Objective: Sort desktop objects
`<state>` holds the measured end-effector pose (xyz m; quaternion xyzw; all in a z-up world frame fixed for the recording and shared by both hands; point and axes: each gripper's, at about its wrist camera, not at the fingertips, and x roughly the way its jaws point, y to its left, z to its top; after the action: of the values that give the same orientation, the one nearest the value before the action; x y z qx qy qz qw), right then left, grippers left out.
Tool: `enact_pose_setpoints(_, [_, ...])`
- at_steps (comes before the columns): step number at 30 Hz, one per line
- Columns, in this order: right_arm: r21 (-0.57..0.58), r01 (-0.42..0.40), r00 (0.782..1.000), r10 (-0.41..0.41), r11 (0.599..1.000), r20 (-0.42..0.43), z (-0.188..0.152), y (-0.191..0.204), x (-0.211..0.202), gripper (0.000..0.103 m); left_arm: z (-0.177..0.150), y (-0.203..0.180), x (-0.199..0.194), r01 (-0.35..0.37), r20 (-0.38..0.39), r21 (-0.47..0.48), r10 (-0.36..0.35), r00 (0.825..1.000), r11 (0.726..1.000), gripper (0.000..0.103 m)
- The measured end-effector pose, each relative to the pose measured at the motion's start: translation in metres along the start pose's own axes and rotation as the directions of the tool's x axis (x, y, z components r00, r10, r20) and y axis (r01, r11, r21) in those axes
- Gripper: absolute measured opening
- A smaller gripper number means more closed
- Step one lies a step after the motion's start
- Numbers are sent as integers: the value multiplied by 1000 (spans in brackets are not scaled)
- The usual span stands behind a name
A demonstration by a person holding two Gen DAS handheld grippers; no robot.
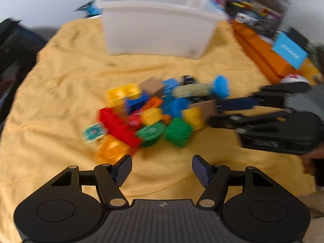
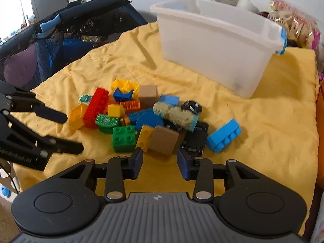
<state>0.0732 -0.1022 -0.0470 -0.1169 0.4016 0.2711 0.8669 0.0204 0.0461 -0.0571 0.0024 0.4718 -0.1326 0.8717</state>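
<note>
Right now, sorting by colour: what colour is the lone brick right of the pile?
Light blue brick; right wrist view.

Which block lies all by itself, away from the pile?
Find the big white tub at the back of the yellow cloth. In front of it sits the heap of toy blocks. The light blue brick lies alone at the heap's right edge, tipped on its side.

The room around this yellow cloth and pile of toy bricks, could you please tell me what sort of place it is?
Probably a child's room or playroom at home. A mesh-sided playpen stands beside the yellow cloth, bags of toys sit behind the clear plastic bin, and cluttered shelves show in the left wrist view.
</note>
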Motion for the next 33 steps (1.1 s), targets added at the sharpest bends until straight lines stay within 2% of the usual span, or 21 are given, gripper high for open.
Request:
enact_pose_setpoints(5, [49, -1, 1000, 0, 999, 10, 9, -8, 4, 41, 5, -20, 6, -1, 8, 95, 0, 1000, 996, 69])
enact_pose_setpoints(8, [73, 5, 1000, -3, 997, -20, 13, -11, 11, 32, 10, -13, 10, -17, 7, 65, 17, 1000, 998, 69])
enact_pose_setpoints(11, [100, -13, 998, 19, 995, -55, 12, -13, 21, 32, 12, -4, 10, -30, 10, 17, 29, 1000, 999, 69])
enact_pose_setpoints(15, [54, 0, 999, 3, 999, -51, 12, -6, 30, 32, 20, 5, 9, -56, 34, 8, 56, 998, 998, 69])
enact_pose_setpoints(17, [23, 5, 999, -3, 1000, -54, 12, -4, 33, 32, 35, 7, 10, -62, 70, 41, 59, 996, 997, 69])
enact_pose_setpoints(19, [29, -6, 998, 7, 1000, -54, 10, -6, 31, 26, 52, 9, 14, -63, 94, 65, 56, 994, 996, 69])
enact_pose_setpoints(21, [42, -14, 999, 16, 999, -51, 7, -9, 25, 15, 66, 7, 23, -51, 96, 108, 41, 995, 993, 69])
enact_pose_setpoints(26, [64, -14, 999, 17, 998, -48, -1, -16, 11, 15, 91, 1, 53, -63, 54, 306, 49, 997, 950, 67])
enact_pose_setpoints(29, [64, -15, 998, 19, 998, -53, -2, -17, 11, 15, 98, 1, 70, -39, 16, 376, 36, 999, 926, 58])
enact_pose_setpoints(30, [61, -18, 998, 22, 998, -54, -2, -16, 11, 16, 99, 2, 76, -23, -2, 386, 26, 1000, 922, 51])
enact_pose_setpoints(31, [59, -21, 998, 24, 998, -54, -1, -14, 11, 17, 100, 4, 81, 6, -26, 386, 5, 1000, 922, 38])
enact_pose_setpoints(33, [46, -25, 998, 28, 999, -56, -1, -11, 13, 21, 99, 4, 86, 38, -54, 379, -20, 998, 925, 33])
